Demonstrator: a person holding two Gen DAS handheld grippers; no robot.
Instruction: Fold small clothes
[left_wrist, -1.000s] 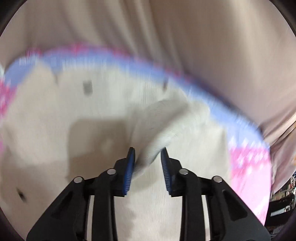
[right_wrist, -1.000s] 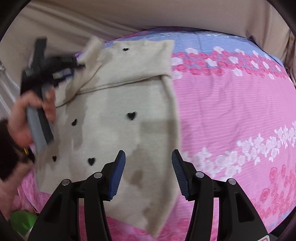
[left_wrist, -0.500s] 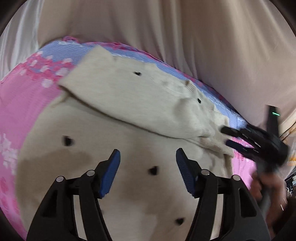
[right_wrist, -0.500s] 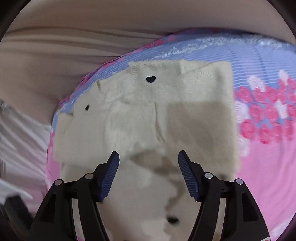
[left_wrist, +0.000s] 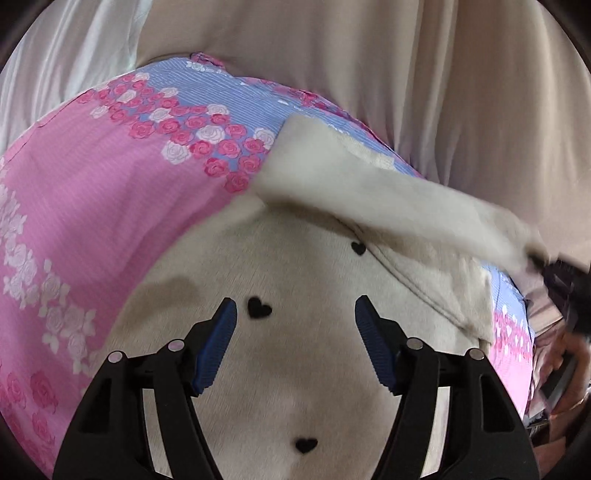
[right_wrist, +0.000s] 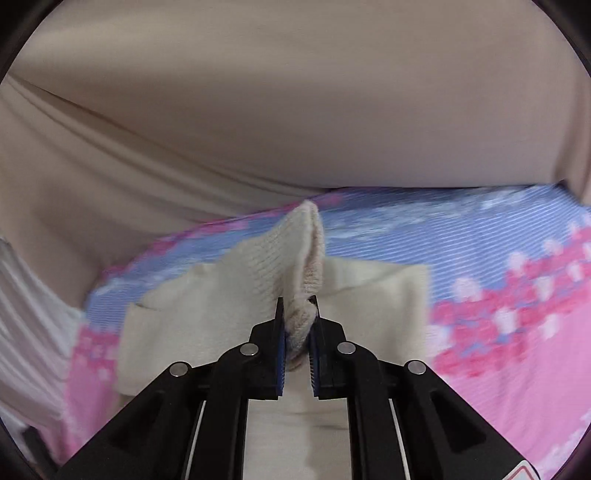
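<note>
A cream knit sweater (left_wrist: 317, 373) with small black hearts (left_wrist: 259, 307) lies spread on a bed sheet (left_wrist: 110, 206) that is pink with rose print and a blue striped band along the far edge. The left gripper (left_wrist: 295, 345) hovers over the sweater's body with its blue pads (left_wrist: 216, 345) standing wide apart; nothing is between them, only the flat knit below, with one heart just beside the left pad and another lower down between the gripper's black arms. One sleeve (left_wrist: 388, 192) is stretched across the top of the garment toward the right edge of the left view, where the right gripper (left_wrist: 543, 267) grips its end, dark and blurred. In the right wrist view the right gripper (right_wrist: 297, 334) has its jaws closing on the ribbed cuff (right_wrist: 301, 321) of that sleeve, the knit bunched and pinched between the two pads, with the sleeve rising in a peaked fold beyond the fingertips and the rest of the sweater (right_wrist: 207, 317) lying flat beneath. No writing can be read anywhere; a corner of a red-edged sticker (right_wrist: 526, 474) on the right gripper's body is cut off by the frame. A beige curtain (right_wrist: 295, 110) fills the background. At the right edge of the left view a hand (left_wrist: 569, 350) is partly seen, too blurred to make out. The sweater's lower hem is hidden behind the gripper bodies.
</note>
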